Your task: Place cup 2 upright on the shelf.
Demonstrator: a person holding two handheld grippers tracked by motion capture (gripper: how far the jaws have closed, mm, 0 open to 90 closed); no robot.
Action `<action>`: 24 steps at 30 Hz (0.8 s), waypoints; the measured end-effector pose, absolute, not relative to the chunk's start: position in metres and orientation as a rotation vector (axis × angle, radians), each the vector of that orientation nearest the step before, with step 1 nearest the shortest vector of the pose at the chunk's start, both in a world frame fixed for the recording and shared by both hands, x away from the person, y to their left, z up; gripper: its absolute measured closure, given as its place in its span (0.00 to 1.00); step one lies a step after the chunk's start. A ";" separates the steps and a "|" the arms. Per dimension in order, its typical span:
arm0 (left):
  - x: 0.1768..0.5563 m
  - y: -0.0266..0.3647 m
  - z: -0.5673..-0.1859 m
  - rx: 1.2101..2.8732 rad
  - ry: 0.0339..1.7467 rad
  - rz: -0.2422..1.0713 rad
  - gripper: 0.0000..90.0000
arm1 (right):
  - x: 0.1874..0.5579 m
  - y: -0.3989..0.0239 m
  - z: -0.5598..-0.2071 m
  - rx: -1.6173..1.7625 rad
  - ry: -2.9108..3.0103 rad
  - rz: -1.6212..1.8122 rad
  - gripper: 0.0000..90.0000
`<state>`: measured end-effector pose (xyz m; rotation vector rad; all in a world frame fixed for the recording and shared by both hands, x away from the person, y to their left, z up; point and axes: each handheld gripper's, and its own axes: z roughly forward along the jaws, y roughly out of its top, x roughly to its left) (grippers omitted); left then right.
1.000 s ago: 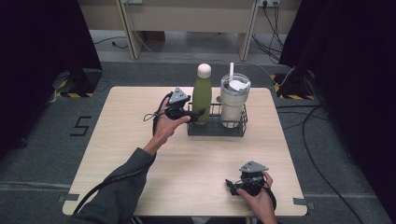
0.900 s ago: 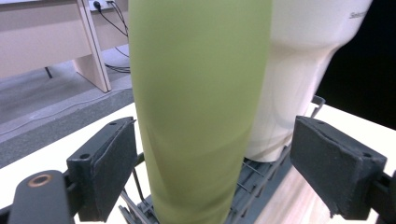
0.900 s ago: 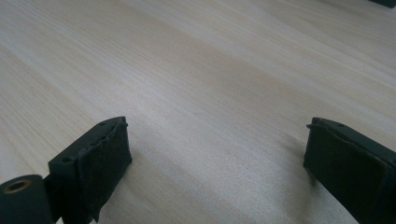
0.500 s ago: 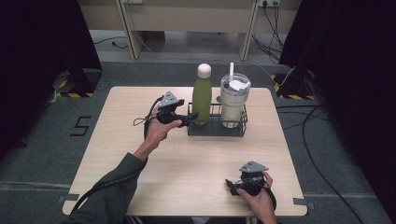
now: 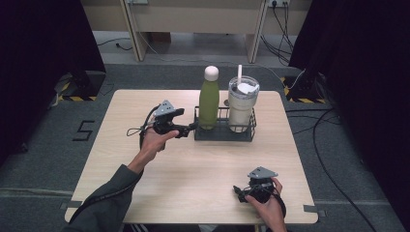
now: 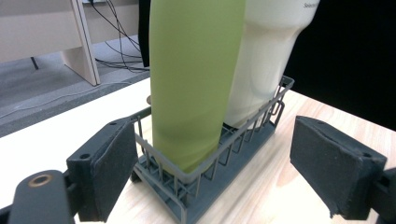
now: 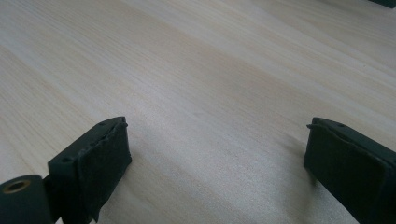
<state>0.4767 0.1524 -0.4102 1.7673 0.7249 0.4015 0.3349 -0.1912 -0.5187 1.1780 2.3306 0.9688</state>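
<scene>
Matte olive-green bottle (image 6: 194,79) with a white cap fills the gap between the black jaws, a creamy off-white tumbler (image 6: 266,60) just behind it, both in a dark grey wire rack (image 6: 243,140), all on a pale blond wood-grain surface (image 7: 196,70) ringed by grey carpet (image 5: 338,159).

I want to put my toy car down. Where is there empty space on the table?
The middle of the table, between the wire basket and the right tongs, is bare. The near-left corner too. It's crowded by the basket, with the left tongs close.
</scene>
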 end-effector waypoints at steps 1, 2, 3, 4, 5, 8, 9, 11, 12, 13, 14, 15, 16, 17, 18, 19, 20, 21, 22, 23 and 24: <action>0.475 0.154 -0.410 1.769 0.721 0.403 0.16 | 0.335 -0.191 -0.519 1.178 2.331 0.968 0.08; 0.473 0.155 -0.411 1.770 0.720 0.404 0.16 | 0.335 -0.191 -0.519 1.178 2.331 0.969 0.08; 0.471 0.157 -0.411 1.768 0.719 0.404 0.16 | 0.335 -0.191 -0.519 1.177 2.331 0.968 0.08; 0.469 0.159 -0.410 1.771 0.716 0.405 0.16 | 0.335 -0.191 -0.519 1.177 2.331 0.968 0.08; 0.467 0.160 -0.410 1.771 0.715 0.407 0.16 | 0.335 -0.191 -0.519 1.177 2.331 0.967 0.08; 0.460 0.166 -0.410 1.773 0.714 0.414 0.16 | 0.335 -0.191 -0.519 1.177 2.331 0.967 0.08; 0.458 0.167 -0.410 1.771 0.712 0.416 0.16 | 0.335 -0.191 -0.519 1.177 2.331 0.967 0.08; 0.452 0.171 -0.409 1.771 0.711 0.420 0.16 | 0.335 -0.191 -0.519 1.177 2.331 0.967 0.08; 0.450 0.173 -0.410 1.769 0.712 0.419 0.16 | 0.335 -0.191 -0.519 1.177 2.331 0.966 0.08; 0.449 0.174 -0.410 1.772 0.712 0.418 0.16 | 0.335 -0.191 -0.519 1.178 2.331 0.966 0.08; 0.445 0.176 -0.411 1.771 0.712 0.416 0.16 | 0.335 -0.191 -0.519 1.178 2.331 0.966 0.08; 0.443 0.178 -0.411 1.774 0.710 0.417 0.16 | 0.335 -0.191 -0.519 1.177 2.330 0.968 0.08; 0.440 0.180 -0.413 1.777 0.710 0.416 0.16 | 0.335 -0.191 -0.519 1.178 2.330 0.968 0.08; 0.437 0.182 -0.414 1.779 0.710 0.415 0.16 | 0.335 -0.191 -0.519 1.180 2.330 0.968 0.08; 0.434 0.184 -0.416 1.781 0.710 0.415 0.16 | 0.335 -0.191 -0.519 1.179 2.330 0.968 0.08; 0.431 0.185 -0.418 1.781 0.712 0.411 0.16 | 0.335 -0.191 -0.519 1.174 2.329 0.968 0.08; 0.428 0.187 -0.420 1.785 0.711 0.409 0.16 | 0.335 -0.191 -0.519 1.178 2.330 0.968 0.08; 0.426 0.188 -0.421 1.788 0.710 0.408 0.16 | 0.335 -0.191 -0.519 1.179 2.329 0.968 0.08; 0.423 0.189 -0.424 1.795 0.708 0.407 0.16 | 0.335 -0.191 -0.519 1.179 2.329 0.968 0.08; 0.421 0.190 -0.425 1.799 0.707 0.408 0.16 | 0.335 -0.191 -0.519 1.179 2.329 0.968 0.08; 0.419 0.192 -0.426 1.802 0.708 0.406 0.16 | 0.335 -0.191 -0.519 1.179 2.329 0.968 0.08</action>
